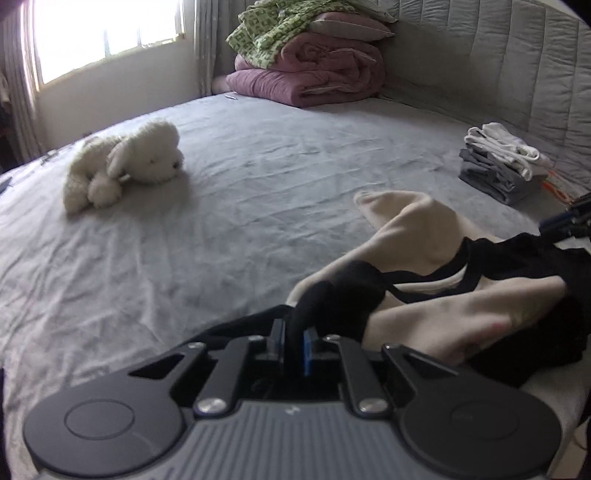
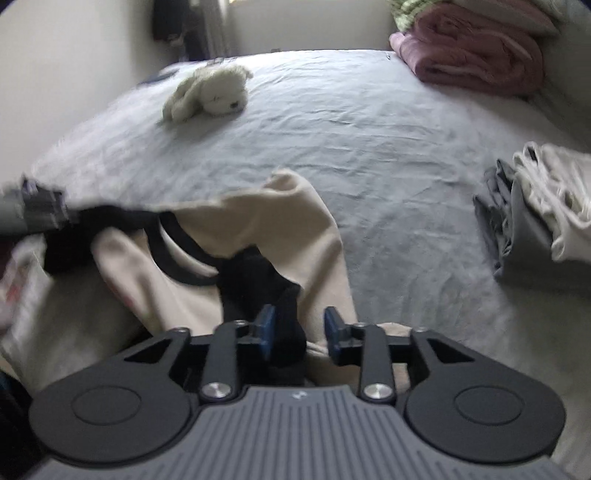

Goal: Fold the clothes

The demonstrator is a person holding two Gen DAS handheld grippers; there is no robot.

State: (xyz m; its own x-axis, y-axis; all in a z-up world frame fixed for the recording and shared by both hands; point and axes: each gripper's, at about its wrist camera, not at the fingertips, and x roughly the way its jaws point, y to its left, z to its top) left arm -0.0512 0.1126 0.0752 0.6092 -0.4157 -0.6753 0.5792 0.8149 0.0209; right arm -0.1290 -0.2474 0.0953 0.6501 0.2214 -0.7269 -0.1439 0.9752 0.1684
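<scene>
A cream garment with black sleeves and trim lies crumpled on the grey bed sheet. My left gripper is shut on a bunch of its black fabric. At the right edge of the left wrist view, a bit of my right gripper shows beside the black cloth. In the right wrist view the same garment spreads out ahead. My right gripper is open, with a black fold of the garment lying between its fingers against the left pad. The left gripper is blurred at the far left, holding black cloth.
A white plush toy lies on the far left of the bed. A folded stack of grey and white clothes sits at the right by the padded headboard. Pink quilts are piled in the far corner beside a window.
</scene>
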